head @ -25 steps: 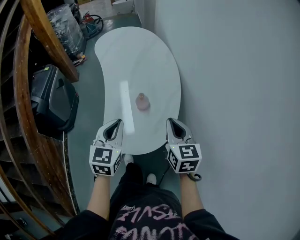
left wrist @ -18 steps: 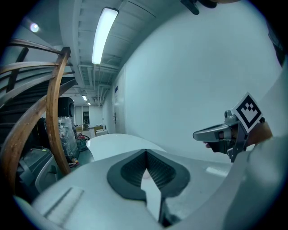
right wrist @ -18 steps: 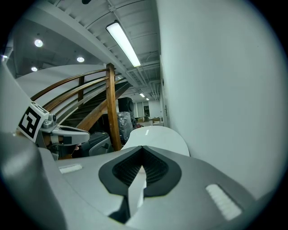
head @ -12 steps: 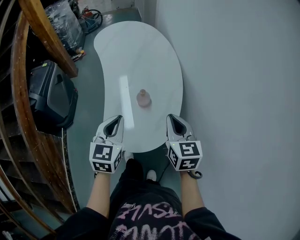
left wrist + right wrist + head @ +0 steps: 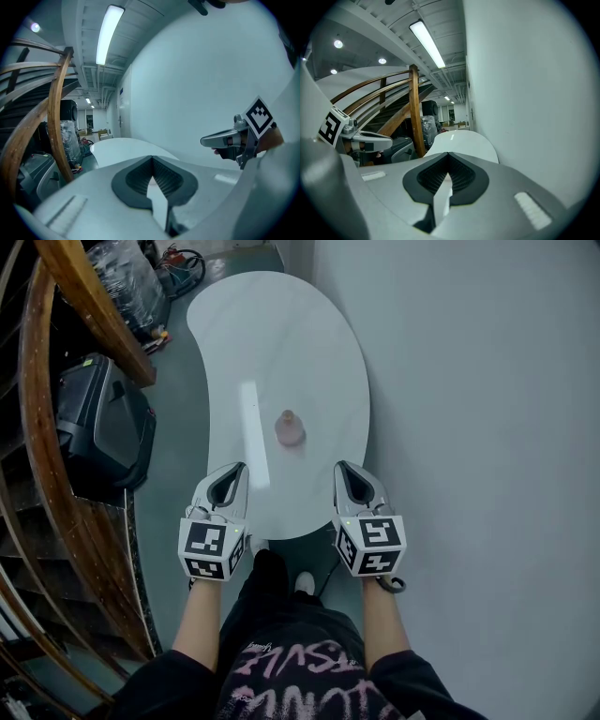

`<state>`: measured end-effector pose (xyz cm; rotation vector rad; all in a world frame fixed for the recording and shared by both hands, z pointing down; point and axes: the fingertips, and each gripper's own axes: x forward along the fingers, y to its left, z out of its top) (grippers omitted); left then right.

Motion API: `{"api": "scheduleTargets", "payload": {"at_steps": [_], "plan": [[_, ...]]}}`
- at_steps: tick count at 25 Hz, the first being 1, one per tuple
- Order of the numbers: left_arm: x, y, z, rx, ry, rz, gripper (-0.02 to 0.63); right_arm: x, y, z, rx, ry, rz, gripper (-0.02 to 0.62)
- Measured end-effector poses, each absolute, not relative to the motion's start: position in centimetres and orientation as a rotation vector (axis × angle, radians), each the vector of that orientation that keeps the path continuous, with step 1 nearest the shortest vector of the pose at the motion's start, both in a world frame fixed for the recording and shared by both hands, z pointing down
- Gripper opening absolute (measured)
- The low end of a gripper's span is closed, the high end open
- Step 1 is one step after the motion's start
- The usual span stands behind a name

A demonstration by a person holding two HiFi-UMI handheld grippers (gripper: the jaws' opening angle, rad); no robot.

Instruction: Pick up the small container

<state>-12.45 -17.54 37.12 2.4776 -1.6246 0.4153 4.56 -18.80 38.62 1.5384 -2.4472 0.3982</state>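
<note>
Container [image 5: 289, 427], seemingly upright, on table [image 5: 272, 324] | left gripper [image 5: 238, 468], right gripper [image 5: 341, 468] closed, empty

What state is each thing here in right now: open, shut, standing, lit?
Left tool: shut, empty.
Right tool: shut, empty.
Container: upright on the table, apart from both tools.
Ceiling lamp: lit.

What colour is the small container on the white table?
Pale pink small container, clearest in the head view.
</note>
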Motion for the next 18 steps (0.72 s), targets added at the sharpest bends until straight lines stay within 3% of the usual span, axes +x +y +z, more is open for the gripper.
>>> {"api": "scheduleTargets", "payload": {"at_steps": [18], "plan": [[-12.8,-18.7,39.4,2.454,-1.589,0.436,0.000,4.1,-19.4,40.7,1.525,-2.407,0.434,0.014]]}}
